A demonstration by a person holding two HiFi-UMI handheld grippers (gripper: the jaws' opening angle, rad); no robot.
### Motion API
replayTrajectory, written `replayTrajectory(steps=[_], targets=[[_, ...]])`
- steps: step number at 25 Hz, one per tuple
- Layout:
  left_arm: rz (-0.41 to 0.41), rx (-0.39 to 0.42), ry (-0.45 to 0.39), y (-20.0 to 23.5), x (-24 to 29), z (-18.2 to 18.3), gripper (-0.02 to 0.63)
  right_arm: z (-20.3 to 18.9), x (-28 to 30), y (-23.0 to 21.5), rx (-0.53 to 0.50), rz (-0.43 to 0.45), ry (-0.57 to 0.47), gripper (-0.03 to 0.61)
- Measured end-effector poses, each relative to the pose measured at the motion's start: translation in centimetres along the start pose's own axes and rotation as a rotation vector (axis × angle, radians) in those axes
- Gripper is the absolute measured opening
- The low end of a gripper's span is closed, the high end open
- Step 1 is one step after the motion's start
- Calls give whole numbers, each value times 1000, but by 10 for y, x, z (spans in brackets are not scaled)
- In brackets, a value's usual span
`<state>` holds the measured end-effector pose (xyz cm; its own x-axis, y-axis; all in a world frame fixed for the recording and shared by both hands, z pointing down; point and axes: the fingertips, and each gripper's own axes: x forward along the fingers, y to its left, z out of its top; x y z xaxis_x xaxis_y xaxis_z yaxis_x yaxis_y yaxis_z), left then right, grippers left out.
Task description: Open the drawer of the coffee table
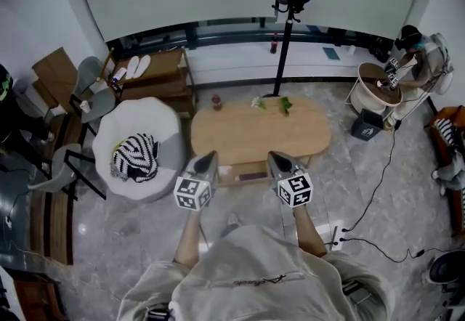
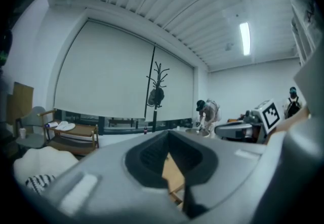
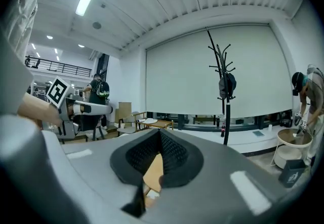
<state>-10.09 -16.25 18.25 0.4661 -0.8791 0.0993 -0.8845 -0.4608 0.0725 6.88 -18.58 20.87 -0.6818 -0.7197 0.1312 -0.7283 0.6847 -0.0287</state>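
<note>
The oval wooden coffee table (image 1: 260, 131) stands ahead of me in the head view, its lower shelf and drawer front (image 1: 243, 173) just showing under the near edge. My left gripper (image 1: 208, 160) and right gripper (image 1: 276, 161) are held up side by side over that near edge, both pointing toward the table, both shut with nothing between the jaws. In the left gripper view the left gripper (image 2: 169, 139) looks level across the room, a strip of the table (image 2: 172, 175) visible through the jaw notch. The right gripper (image 3: 160, 138) shows the same, with the table (image 3: 153, 170) below.
A white round pouf (image 1: 138, 145) with a striped cloth (image 1: 135, 157) sits left of the table. A coat stand (image 1: 288, 14) rises behind it. Another person (image 1: 415, 58) works at a small round table (image 1: 379, 85) at the right. Cables (image 1: 378, 189) and a power strip (image 1: 330, 236) lie on the floor.
</note>
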Motion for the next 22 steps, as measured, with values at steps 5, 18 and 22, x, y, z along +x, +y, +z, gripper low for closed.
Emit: replayTrajectory(steps=[5,18,22], targets=[[18,-1,-14,-19,-16,5,2,7,-23,8,-16,-1,-9,5],[3,-24,12,-45,-22,-14,3,-1,-50,14,-26,14,5,5],[2,-15,14,-48,-19,-11,3,6,-51,12,-28,17,-11,5]])
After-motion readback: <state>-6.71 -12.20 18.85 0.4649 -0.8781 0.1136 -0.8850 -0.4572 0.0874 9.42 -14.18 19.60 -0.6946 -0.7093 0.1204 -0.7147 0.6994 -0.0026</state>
